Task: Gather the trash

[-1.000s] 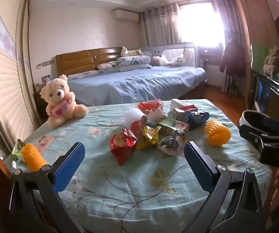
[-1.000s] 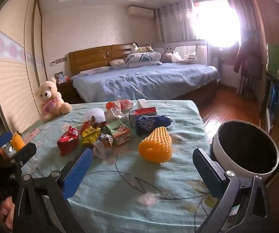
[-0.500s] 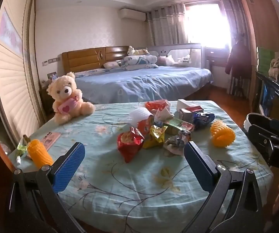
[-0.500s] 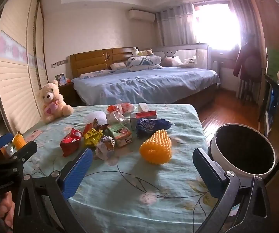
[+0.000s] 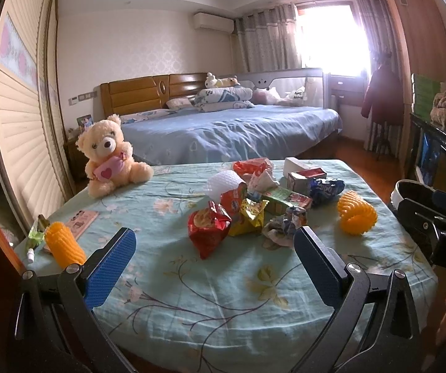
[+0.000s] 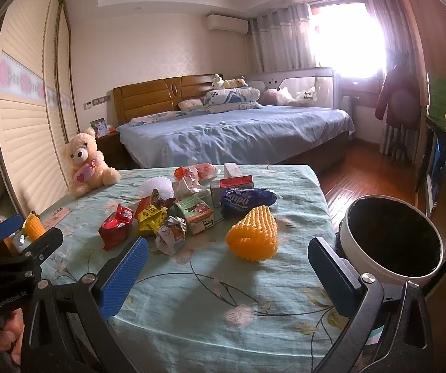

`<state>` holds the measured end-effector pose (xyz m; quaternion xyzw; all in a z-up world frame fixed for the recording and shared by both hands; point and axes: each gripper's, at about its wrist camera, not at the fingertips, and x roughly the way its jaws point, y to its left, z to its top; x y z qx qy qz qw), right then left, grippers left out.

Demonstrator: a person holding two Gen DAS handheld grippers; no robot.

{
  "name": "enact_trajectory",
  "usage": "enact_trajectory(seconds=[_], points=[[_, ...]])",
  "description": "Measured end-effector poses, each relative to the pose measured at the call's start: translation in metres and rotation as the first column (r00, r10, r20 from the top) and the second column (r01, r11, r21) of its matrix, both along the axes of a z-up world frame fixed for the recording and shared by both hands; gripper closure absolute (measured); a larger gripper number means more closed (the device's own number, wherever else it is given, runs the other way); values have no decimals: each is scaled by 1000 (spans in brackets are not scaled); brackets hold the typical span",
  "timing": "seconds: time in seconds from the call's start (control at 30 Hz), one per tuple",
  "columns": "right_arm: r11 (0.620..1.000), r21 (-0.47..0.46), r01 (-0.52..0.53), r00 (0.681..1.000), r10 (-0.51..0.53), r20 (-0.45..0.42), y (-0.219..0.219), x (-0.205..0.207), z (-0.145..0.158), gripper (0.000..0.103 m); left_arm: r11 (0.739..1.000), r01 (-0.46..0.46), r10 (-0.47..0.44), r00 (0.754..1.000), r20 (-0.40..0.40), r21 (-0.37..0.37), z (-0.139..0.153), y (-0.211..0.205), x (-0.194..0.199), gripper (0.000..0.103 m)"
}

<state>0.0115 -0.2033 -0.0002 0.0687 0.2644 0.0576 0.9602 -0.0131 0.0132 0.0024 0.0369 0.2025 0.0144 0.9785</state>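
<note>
A heap of snack wrappers and small cartons lies mid-table: a red bag (image 5: pixel 208 228) (image 6: pixel 115 230), a yellow wrapper (image 5: pixel 247 217) (image 6: pixel 152 217), a crumpled grey wrapper (image 5: pixel 282 228) (image 6: pixel 171 236), a green carton (image 6: pixel 195 216) and a blue bag (image 5: pixel 327 188) (image 6: pixel 246 200). A white bin with a black liner (image 6: pixel 390 239) stands off the table's right edge. My left gripper (image 5: pixel 213 259) hangs open over the near table edge, short of the red bag. My right gripper (image 6: pixel 227 272) is open too, just before an orange foam net (image 6: pixel 254 237).
The table (image 5: pixel 223 295) wears a light-green floral cloth. A teddy bear (image 5: pixel 109 155) sits at its far left, a second orange foam net (image 5: pixel 64 244) and a pink card (image 5: pixel 80 222) at its near left. Behind stand a bed (image 5: pixel 238 130) and a dark cabinet (image 5: pixel 440 161).
Both grippers have drawn back and risen a little, so more of the table's near edge shows. Nothing on the table has moved and both stay open.
</note>
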Motion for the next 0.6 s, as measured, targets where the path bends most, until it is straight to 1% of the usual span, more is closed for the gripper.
enact_trajectory(seconds=[0.6], points=[[1000,7,-7,1000,7,-10,5,1,-1,0,1000,-5,5,1000,-1,0,-1,2,0,0]])
